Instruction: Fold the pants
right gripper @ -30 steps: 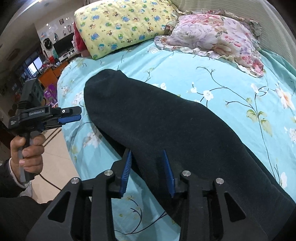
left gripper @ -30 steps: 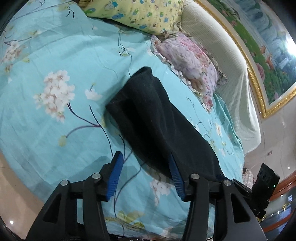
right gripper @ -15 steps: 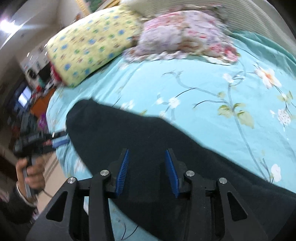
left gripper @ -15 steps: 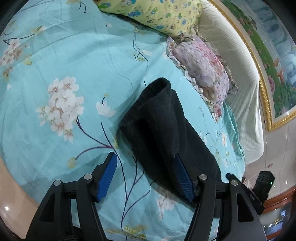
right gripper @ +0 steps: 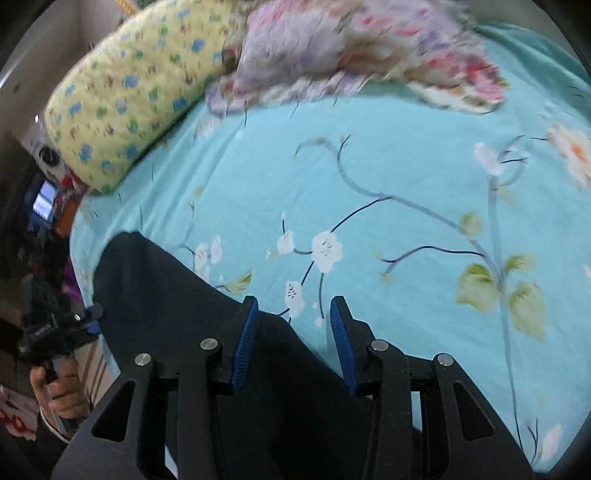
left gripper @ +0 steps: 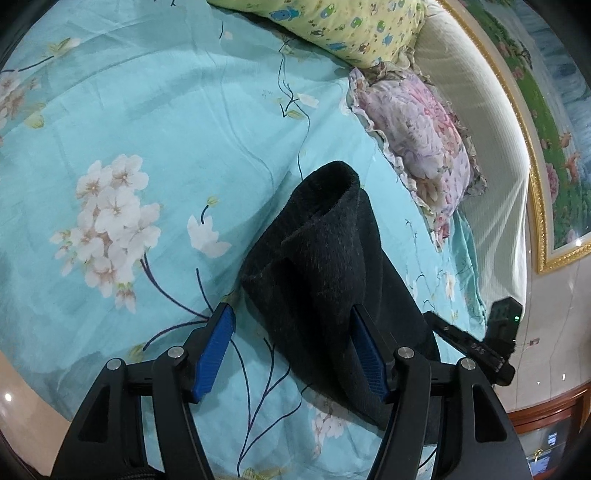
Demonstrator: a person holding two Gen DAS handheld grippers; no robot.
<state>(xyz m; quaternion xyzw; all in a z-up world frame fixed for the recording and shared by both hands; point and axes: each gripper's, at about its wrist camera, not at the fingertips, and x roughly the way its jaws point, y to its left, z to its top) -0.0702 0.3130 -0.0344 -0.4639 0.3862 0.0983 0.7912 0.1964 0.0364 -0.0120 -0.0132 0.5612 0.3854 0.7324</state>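
Observation:
The black fleece pants [left gripper: 325, 273] lie folded in a long strip on the turquoise flowered bed sheet [left gripper: 155, 122]; the far end curls up. My left gripper [left gripper: 291, 325] is open, its blue pads astride the near part of the pants, holding nothing. In the right wrist view the pants [right gripper: 177, 306] lie low and left, running under the tool. My right gripper [right gripper: 293, 314] is open and empty above the pants' edge and the sheet [right gripper: 388, 192]. The other gripper [right gripper: 55, 328] shows at the left in a hand.
A yellow patterned pillow [left gripper: 347, 26] and a pink flowered pillow [left gripper: 421, 133] lie at the head of the bed by the cream headboard [left gripper: 491, 155]. The bed's edge and floor [left gripper: 22, 398] are at lower left. The right tool [left gripper: 495, 332] shows at the right.
The right gripper has let go of the pants, opened and swung right over the sheet. The pants' far end has bunched and curled up. The left gripper stays open.

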